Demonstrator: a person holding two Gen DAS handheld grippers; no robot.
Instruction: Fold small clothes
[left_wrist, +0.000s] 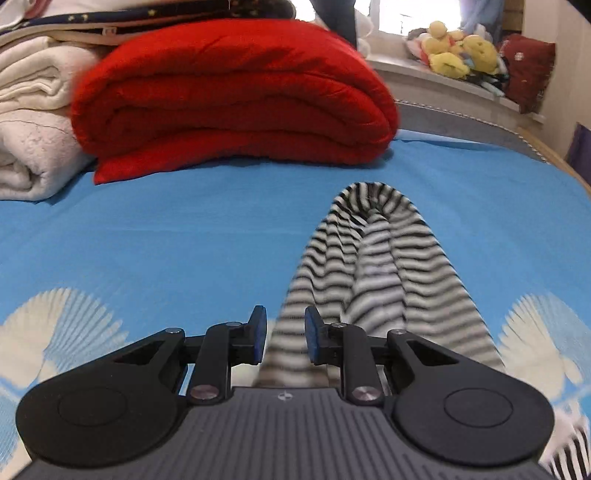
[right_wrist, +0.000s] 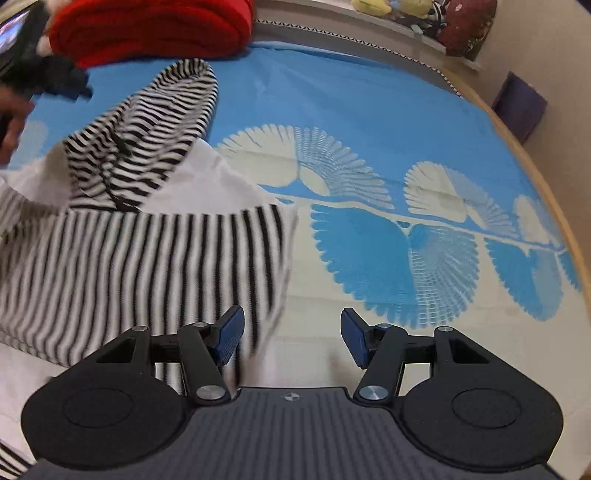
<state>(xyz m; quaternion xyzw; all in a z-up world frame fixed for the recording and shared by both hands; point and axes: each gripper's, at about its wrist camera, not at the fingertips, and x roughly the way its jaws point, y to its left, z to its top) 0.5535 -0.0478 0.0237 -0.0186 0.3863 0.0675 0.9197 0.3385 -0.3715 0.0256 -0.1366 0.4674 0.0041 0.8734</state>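
A black-and-white striped garment (right_wrist: 140, 229) lies crumpled on the blue bed sheet (right_wrist: 369, 110). At 11 o'clock sits a red blanket (left_wrist: 232, 99). The left tool (left_wrist: 285, 338) is narrow with the fabric between its fingers; the right tool (right_wrist: 291, 338) is wide, holding nothing.

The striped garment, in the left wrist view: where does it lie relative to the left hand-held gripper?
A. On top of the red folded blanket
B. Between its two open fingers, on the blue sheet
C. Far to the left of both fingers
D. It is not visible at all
B: the striped garment runs between the blue pads of the open left hand-held gripper on the blue sheet.
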